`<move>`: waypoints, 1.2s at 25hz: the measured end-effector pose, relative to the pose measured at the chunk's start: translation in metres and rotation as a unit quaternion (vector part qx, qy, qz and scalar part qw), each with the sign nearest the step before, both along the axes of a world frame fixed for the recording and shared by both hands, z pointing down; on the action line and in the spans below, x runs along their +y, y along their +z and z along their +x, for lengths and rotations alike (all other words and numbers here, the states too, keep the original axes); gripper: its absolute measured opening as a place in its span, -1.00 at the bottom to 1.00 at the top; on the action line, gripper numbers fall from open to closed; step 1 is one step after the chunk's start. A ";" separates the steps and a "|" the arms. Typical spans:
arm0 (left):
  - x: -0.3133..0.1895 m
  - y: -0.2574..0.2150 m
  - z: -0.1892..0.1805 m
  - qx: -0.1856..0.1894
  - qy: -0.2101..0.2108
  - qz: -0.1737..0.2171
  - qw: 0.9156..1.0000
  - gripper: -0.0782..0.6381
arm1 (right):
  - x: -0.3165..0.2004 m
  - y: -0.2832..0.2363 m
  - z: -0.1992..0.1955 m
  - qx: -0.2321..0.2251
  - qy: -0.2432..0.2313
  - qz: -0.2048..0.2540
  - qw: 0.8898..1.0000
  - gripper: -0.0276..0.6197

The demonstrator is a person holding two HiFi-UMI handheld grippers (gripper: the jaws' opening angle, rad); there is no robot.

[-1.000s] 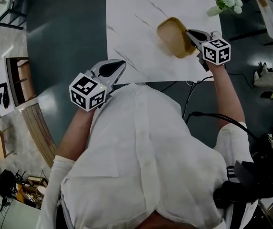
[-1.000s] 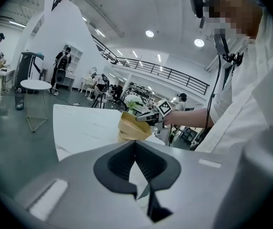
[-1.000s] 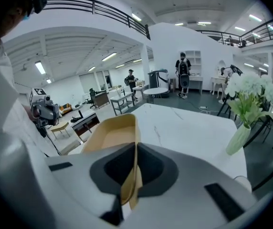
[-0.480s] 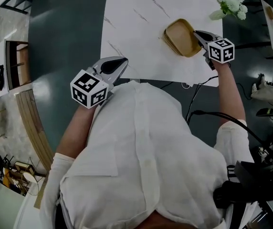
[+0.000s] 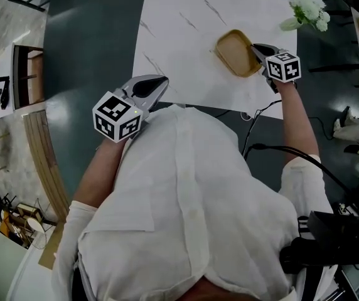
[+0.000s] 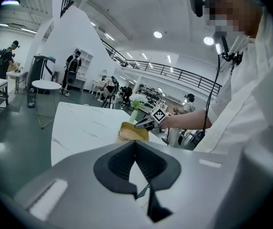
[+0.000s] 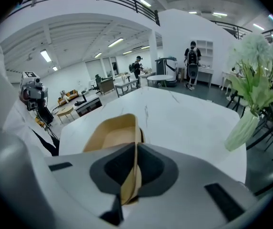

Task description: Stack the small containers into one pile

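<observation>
The white, marble-veined surface (image 5: 192, 49) takes up the upper middle of the head view. A tan, shallow container (image 5: 233, 50) lies toward its right side, close to the near edge. The right gripper (image 5: 255, 47) is clamped on the container's right-hand wall, and the thin rim runs between its closed jaws. The left gripper (image 5: 160, 83) hovers at the surface's near edge, well apart from the container, with its jaws together and nothing between them. White flowers (image 5: 308, 8) stand at the far right corner.

Pinches the near wall of a tan container (image 7: 111, 138) between the fingers (image 7: 152, 170) of the right gripper (image 7: 135, 171), over a white marble table (image 7: 184, 122), flower vase (image 7: 242, 129) at right.
</observation>
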State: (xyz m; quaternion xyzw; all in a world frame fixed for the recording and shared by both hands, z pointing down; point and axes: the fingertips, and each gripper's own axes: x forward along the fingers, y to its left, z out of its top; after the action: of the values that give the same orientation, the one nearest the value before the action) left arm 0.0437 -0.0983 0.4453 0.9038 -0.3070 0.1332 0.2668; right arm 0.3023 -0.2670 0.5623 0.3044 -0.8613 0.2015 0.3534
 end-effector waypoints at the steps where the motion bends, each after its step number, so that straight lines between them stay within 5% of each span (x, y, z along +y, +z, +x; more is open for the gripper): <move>1: 0.000 -0.001 0.001 -0.002 0.001 0.000 1.000 -0.76 | -0.001 0.002 0.000 0.003 -0.002 0.001 1.000 -0.87; 12: 0.007 -0.004 0.004 -0.018 -0.009 -0.008 1.000 -0.76 | -0.002 0.020 0.001 0.045 -0.016 0.024 0.999 -0.74; 13: 0.009 -0.004 0.003 -0.021 -0.008 -0.009 1.000 -0.76 | -0.003 0.017 0.002 0.044 -0.010 0.031 0.998 -0.59; 19: 0.015 -0.011 -0.001 -0.024 0.013 0.001 1.000 -0.76 | 0.001 -0.021 0.007 0.017 0.061 0.082 0.995 -0.58; 25: 0.028 -0.028 -0.012 -0.015 0.047 0.021 0.999 -0.76 | 0.063 -0.044 -0.007 -0.021 0.113 0.068 0.991 -0.85; 30: 0.055 -0.032 -0.039 -0.008 0.076 0.026 0.997 -0.76 | 0.148 -0.038 -0.057 -0.049 0.144 0.047 0.987 -0.90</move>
State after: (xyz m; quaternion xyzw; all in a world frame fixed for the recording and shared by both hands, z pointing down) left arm 0.0042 -0.0429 0.4136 0.9300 -0.2431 0.1522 0.2300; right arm 0.2451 -0.1194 0.5242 0.4318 -0.8330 0.2242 0.2634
